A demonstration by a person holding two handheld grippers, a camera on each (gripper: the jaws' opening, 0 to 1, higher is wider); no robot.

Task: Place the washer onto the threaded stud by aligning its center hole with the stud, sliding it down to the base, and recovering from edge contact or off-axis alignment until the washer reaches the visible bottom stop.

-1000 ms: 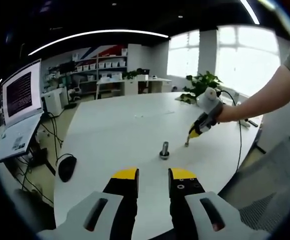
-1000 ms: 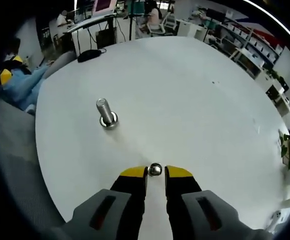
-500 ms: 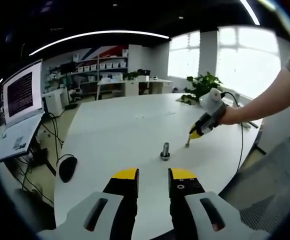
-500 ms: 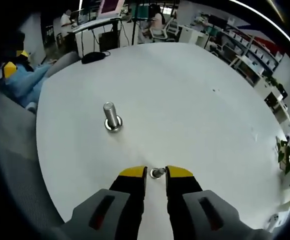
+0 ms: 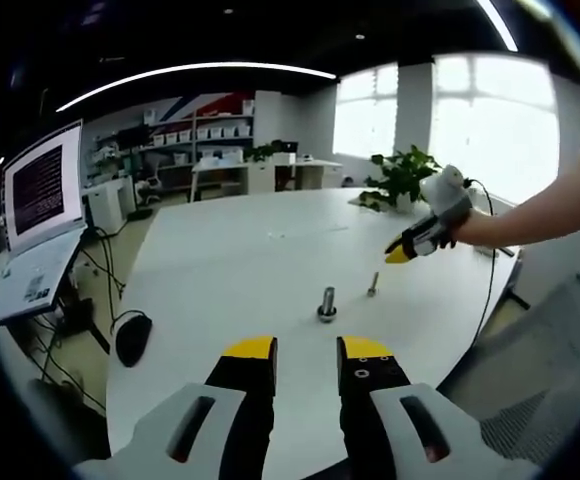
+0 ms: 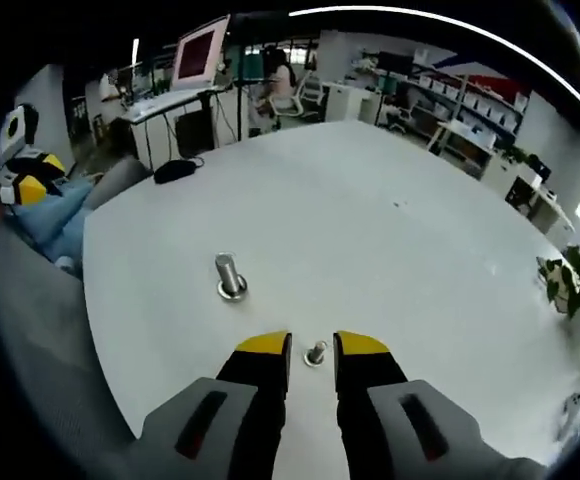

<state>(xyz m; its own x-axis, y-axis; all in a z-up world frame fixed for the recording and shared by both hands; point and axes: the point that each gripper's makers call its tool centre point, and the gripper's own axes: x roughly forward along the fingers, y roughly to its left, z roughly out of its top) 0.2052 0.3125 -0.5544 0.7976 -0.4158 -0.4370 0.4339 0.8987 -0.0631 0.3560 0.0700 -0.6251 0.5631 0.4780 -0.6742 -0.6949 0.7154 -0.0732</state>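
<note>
Here, left to right across the white tabletop:

Mouse: a dark mouse [image 5: 134, 336] lies at the tabletop's left edge in the left gripper view; in the right gripper view it sits at the far edge [image 6: 173, 170].

Left gripper [image 5: 305, 350]: its yellow-tipped jaws stand apart with nothing between them, over the near edge of the tabletop [image 5: 230, 260].

Threaded stud [image 5: 327, 303]: it stands upright on its wide base, well in from the edges, slightly toward the near edge in the left gripper view. In the right gripper view the stud [image 6: 229, 276] stands left of and beyond the jaws.

Small bolt-like piece [image 5: 373, 285]: it stands on the tabletop just right of the stud, apart from it. In the right gripper view it [image 6: 316, 352] sits in the gap between the jaw tips; whether the washer is on it cannot be told.

Right gripper [image 6: 311, 346]: jaws apart, clamping nothing. In the left gripper view it [image 5: 398, 256] hangs above the tabletop near the right edge, held by a person's hand [image 5: 467, 229].

Plant: a green plant [image 5: 402, 170] stands by the far right edge.
</note>
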